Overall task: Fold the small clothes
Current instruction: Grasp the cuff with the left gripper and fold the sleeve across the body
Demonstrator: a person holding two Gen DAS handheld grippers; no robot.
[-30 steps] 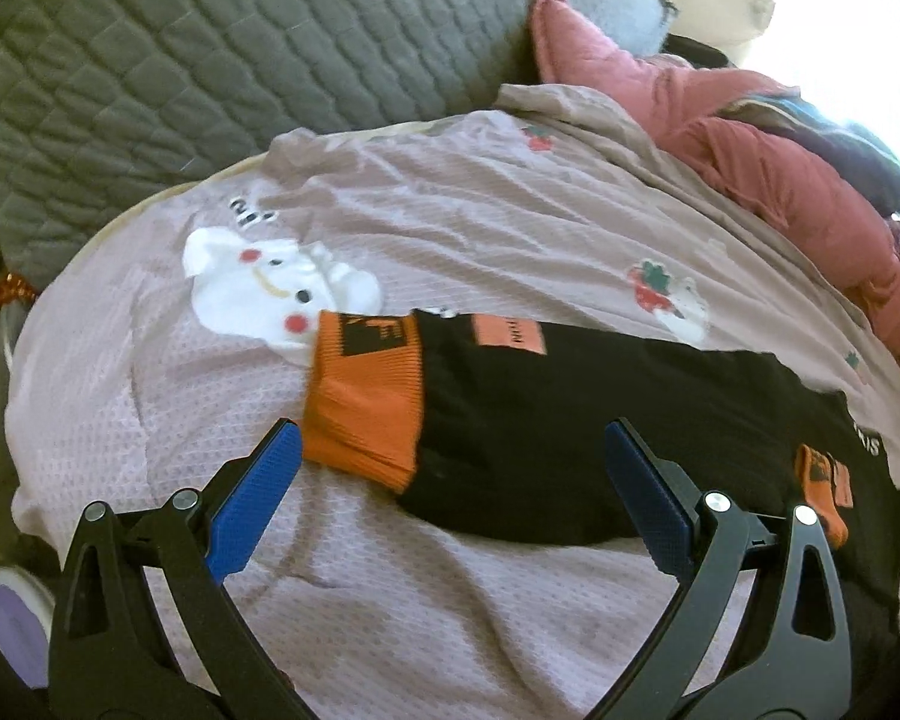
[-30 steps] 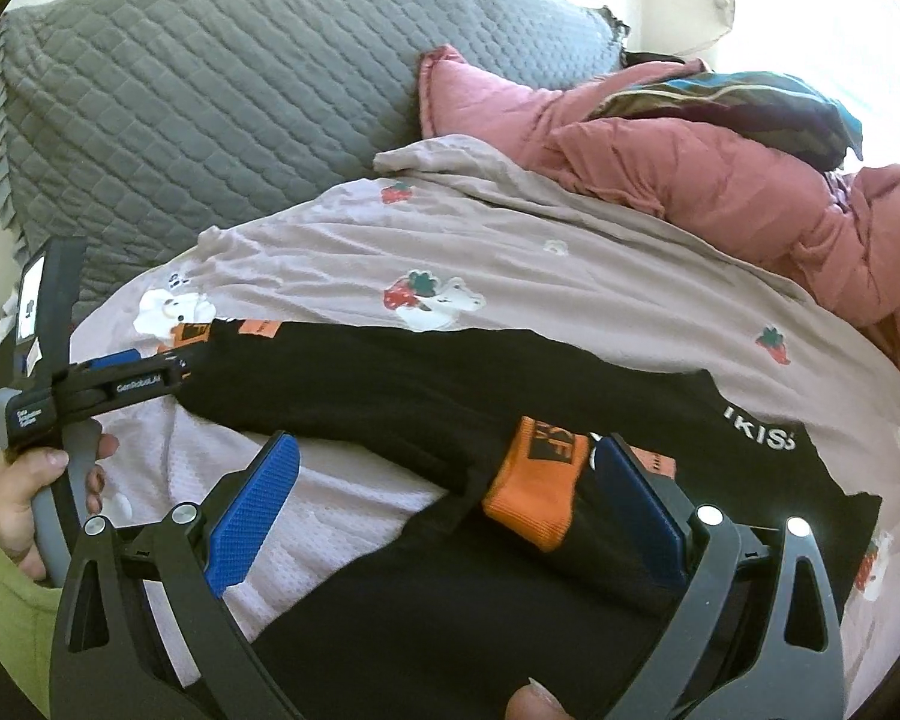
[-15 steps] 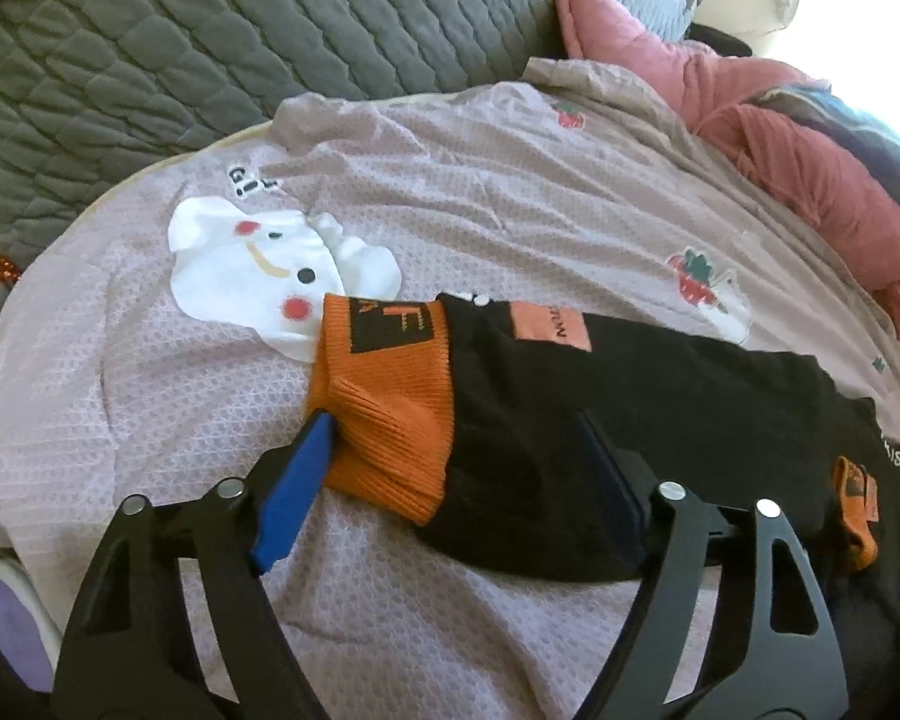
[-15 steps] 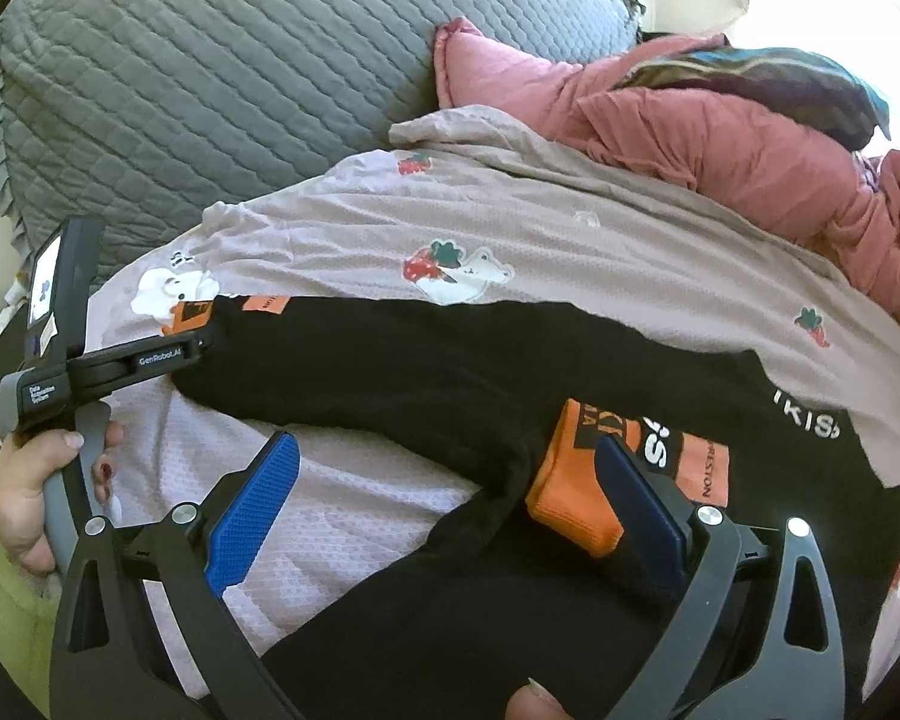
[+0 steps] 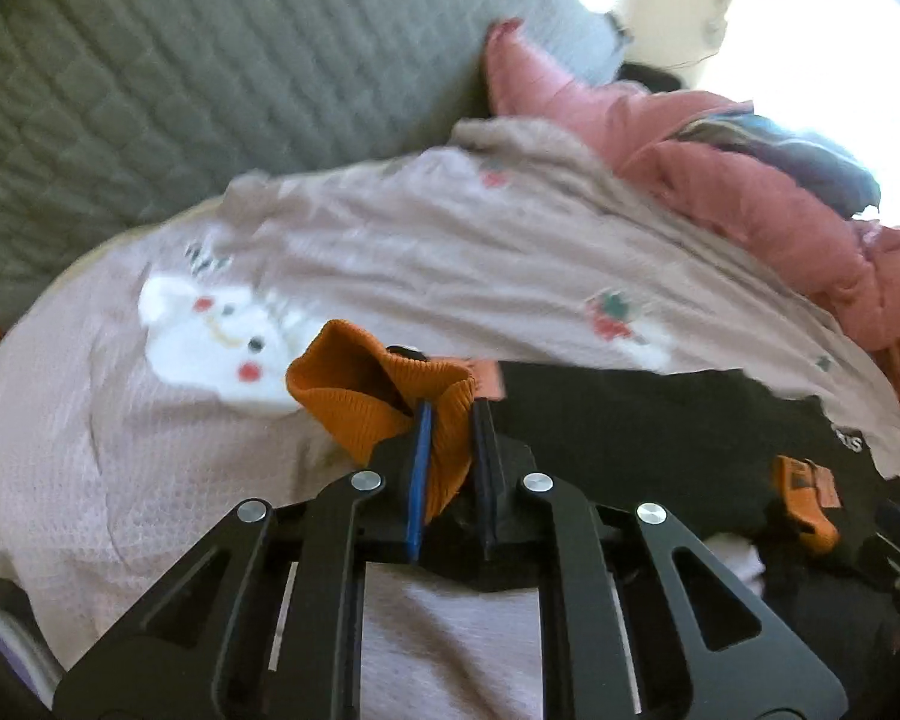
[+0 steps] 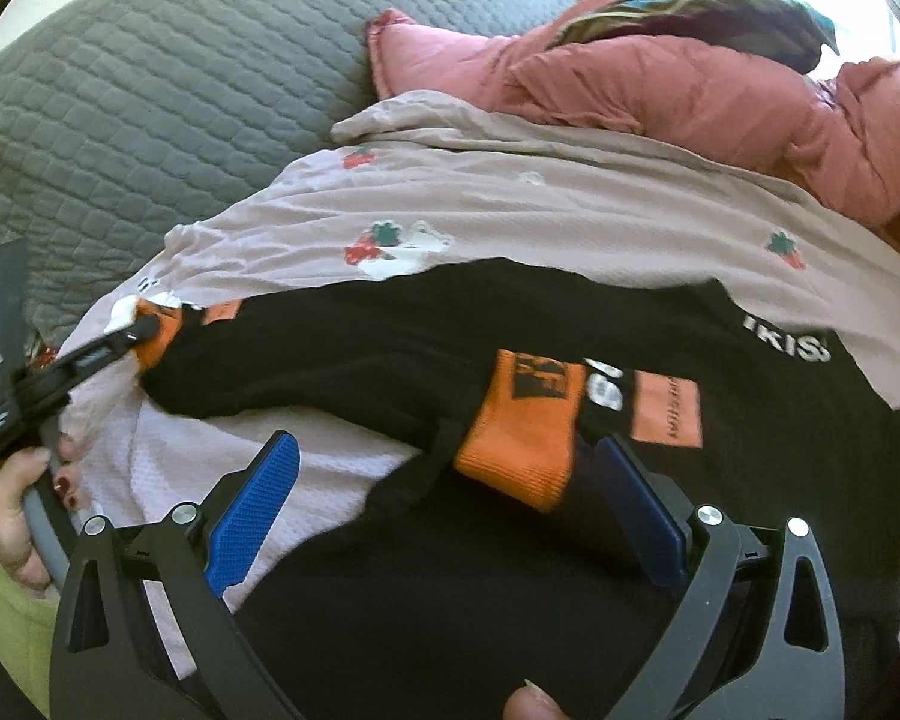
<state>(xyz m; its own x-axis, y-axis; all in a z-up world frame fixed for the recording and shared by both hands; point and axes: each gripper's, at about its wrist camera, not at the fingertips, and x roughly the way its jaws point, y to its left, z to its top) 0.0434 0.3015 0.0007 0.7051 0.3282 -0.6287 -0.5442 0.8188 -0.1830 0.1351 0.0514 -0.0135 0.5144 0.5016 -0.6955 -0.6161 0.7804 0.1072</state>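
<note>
Black top (image 6: 450, 330) lies lengthwise across the bed; left gripper (image 5: 450, 450) has just closed, pinching its far orange cuff (image 5: 378, 396); right gripper (image 6: 450, 504) fingers spread around the near cuff (image 6: 522, 426).

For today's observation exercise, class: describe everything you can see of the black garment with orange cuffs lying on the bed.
The black garment is a soft knit top with ribbed orange cuffs, orange patches and white lettering. It lies spread across the mauve printed blanket. The left gripper has just closed on one orange cuff, bunching and lifting it. The other orange cuff lies folded onto the body, between the open pads of the right gripper, which do not press it.
</note>
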